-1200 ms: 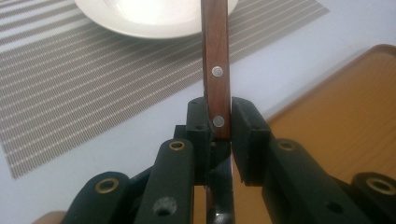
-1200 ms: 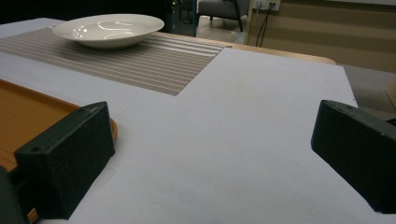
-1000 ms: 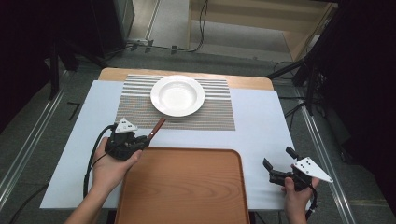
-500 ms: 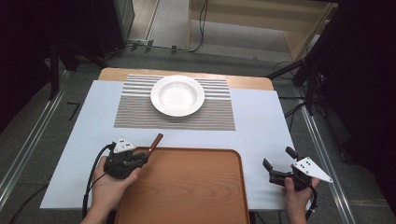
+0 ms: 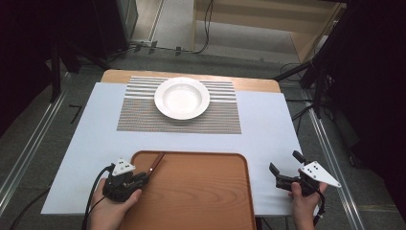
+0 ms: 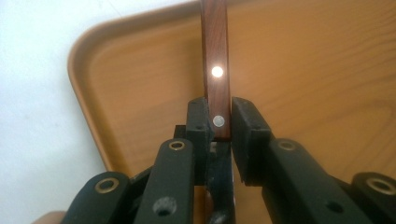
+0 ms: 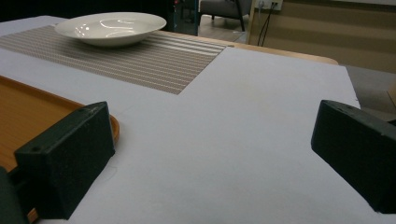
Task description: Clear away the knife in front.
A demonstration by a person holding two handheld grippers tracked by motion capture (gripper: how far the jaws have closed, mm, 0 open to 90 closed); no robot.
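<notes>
A dark brown wooden handle with two metal rivets sticks out of my left gripper, which is shut on its near end. The handle reaches over the far left corner of the orange-brown tray. The rest of the utensil is hidden behind the jaws, so its kind cannot be told. My right gripper rests near the table's front right, jaws wide open with nothing between them. It sits just right of the tray.
A white deep plate stands on a striped grey placemat at the far middle of the white table. In the right gripper view the plate and mat lie ahead to the left.
My left gripper has come toward the near edge and lower with the handle in it, from the mat's front edge to the tray's far left corner. The right gripper has stayed put.
</notes>
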